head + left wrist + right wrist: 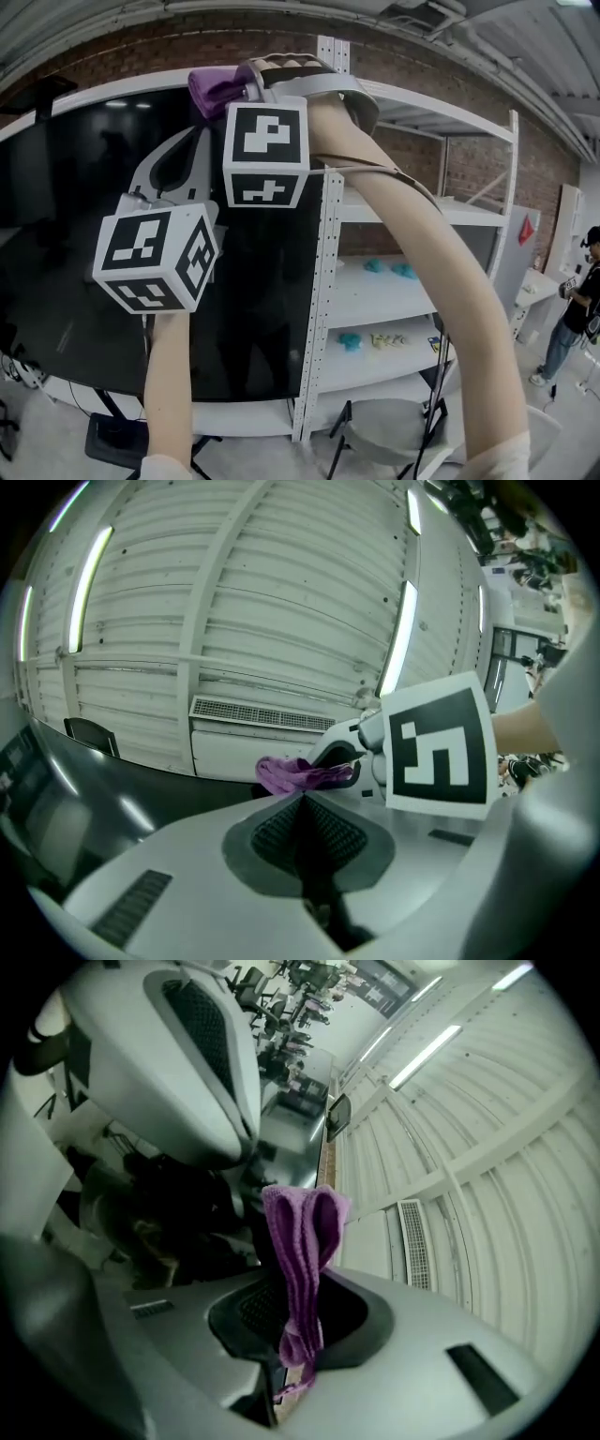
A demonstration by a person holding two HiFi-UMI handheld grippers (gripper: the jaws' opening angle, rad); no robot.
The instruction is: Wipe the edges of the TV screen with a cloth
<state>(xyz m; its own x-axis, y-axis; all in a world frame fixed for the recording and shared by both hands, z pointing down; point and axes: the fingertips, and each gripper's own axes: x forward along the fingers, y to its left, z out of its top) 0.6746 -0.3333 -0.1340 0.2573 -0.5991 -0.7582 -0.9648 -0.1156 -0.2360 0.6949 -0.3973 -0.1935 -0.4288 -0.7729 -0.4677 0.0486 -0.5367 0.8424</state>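
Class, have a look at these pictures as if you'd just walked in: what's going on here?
A person holds a gripper in each hand in front of a big dark TV screen. The right gripper is shut on a purple cloth and holds it up at the screen's top edge, near the upper right corner. The left gripper is shut with nothing in it, lower down in front of the screen. Whether the cloth actually touches the edge can't be told.

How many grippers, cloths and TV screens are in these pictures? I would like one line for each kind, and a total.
Grippers: 2, the left gripper and the right gripper
Cloths: 1, the purple cloth
TV screens: 1, the TV screen
Total: 4
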